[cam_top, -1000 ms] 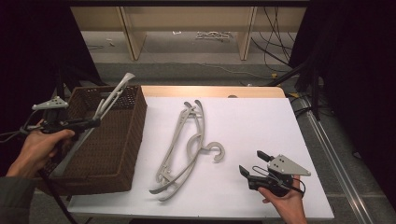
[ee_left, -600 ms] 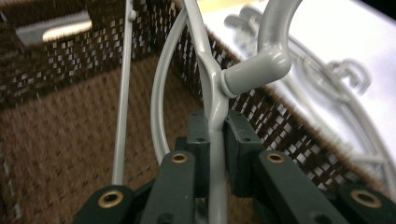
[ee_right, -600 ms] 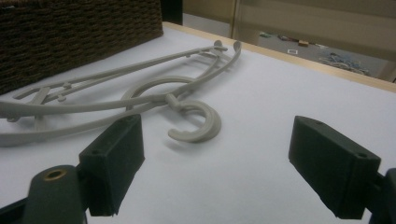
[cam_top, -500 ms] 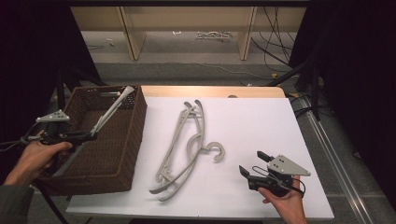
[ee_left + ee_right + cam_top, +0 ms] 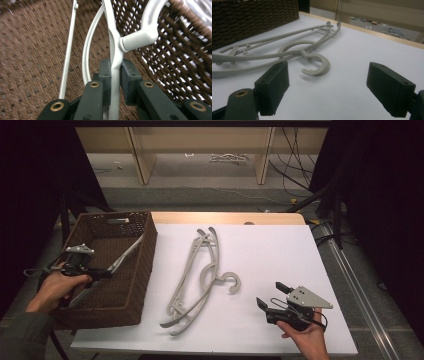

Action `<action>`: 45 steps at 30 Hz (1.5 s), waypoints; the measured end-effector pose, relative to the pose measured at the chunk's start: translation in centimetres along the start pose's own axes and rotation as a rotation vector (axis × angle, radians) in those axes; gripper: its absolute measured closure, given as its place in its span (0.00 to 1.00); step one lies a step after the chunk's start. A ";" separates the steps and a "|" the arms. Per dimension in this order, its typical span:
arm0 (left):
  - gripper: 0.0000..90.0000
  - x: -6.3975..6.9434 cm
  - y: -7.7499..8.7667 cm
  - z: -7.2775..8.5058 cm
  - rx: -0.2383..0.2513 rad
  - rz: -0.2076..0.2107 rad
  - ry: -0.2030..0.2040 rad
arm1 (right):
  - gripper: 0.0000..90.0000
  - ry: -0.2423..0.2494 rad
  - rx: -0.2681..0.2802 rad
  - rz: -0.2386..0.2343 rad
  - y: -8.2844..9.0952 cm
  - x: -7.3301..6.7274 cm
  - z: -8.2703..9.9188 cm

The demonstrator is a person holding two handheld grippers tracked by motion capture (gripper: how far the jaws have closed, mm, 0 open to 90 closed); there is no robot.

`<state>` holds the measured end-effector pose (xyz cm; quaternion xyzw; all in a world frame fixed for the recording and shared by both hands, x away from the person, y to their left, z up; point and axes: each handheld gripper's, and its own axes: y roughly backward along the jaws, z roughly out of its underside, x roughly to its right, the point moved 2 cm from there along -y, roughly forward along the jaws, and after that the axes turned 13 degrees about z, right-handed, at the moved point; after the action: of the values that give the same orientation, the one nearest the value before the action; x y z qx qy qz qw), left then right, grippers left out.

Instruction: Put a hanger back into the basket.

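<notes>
A pale grey hanger (image 5: 127,254) slants inside the brown wicker basket (image 5: 150,251) at the table's left. My left gripper (image 5: 106,271) is shut on it. In the left gripper view the pads (image 5: 105,72) pinch the hanger's thin stem (image 5: 113,35) just below its hook (image 5: 142,38), above the basket's woven floor (image 5: 30,50). Two more grey hangers (image 5: 189,270) lie stacked on the white tabletop, hook (image 5: 319,65) toward the right. My right gripper (image 5: 270,295) rests near the front right edge, open and empty, facing those hangers (image 5: 262,42) with its jaws wide apart (image 5: 330,85).
The basket wall (image 5: 254,15) stands left of the loose hangers. A wooden strip (image 5: 225,217) edges the table's far side, with a low shelf (image 5: 200,150) and floor cables (image 5: 295,155) beyond. White tabletop (image 5: 280,250) stretches to the right.
My left gripper has sunk lower into the basket with the hanger, whose far end dropped from above the rim to inside. The right gripper has not moved.
</notes>
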<state>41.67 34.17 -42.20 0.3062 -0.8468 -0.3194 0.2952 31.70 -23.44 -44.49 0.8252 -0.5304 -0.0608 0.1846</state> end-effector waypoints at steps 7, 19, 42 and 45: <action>0.87 0.0 -1.3 0.8 -0.052 0.028 0.014 | 0.21 0.005 -0.008 0.006 0.1 0.0 0.0; 0.45 2.8 2.1 -1.7 0.096 -0.074 0.012 | 0.21 -0.010 0.015 -0.005 -0.2 -0.1 0.0; 0.25 16.6 0.2 -4.8 0.524 0.023 -0.175 | 0.21 0.002 0.008 0.002 0.1 -0.1 -0.1; 0.24 17.4 -0.7 -4.4 0.565 0.071 -0.180 | 0.21 0.010 -0.006 0.002 0.2 -0.1 -0.1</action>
<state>33.87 19.82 -34.70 0.3169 -0.9351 -0.0866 0.1330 31.52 -23.44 -44.35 0.8245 -0.5300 -0.0579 0.1898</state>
